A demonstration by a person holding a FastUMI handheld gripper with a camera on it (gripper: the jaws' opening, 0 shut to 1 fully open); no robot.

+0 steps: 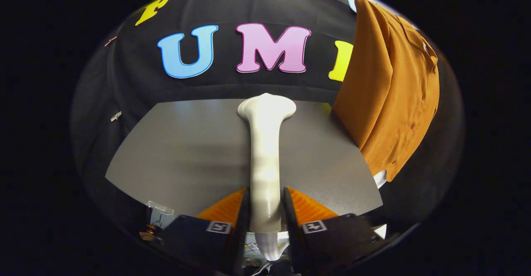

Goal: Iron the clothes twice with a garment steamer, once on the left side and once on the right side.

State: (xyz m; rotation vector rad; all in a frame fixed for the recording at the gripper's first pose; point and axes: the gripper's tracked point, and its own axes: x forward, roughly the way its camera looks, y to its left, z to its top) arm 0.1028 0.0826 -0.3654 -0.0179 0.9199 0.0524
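Clamped between our hand-held gripper's (266, 209) fingers, the steamer (266, 159) runs straight ahead, its long axis along the fingers and its head over the grey worktop (186, 151). We see the shirt (390, 97) hanging ahead and right, so we must swing right.

staged recording booth: black cloth wall (137, 85), grey table (186, 151)

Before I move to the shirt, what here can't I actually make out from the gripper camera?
- Garment steamer, clamped in the gripper: its steam face points away, so steam can't be judged.
- Steamer's lower handle: hidden behind the fingers.
- Orange shirt: its hanger and far side are cut off at the view's edge.
- Small items below the grey table: too small and dark.
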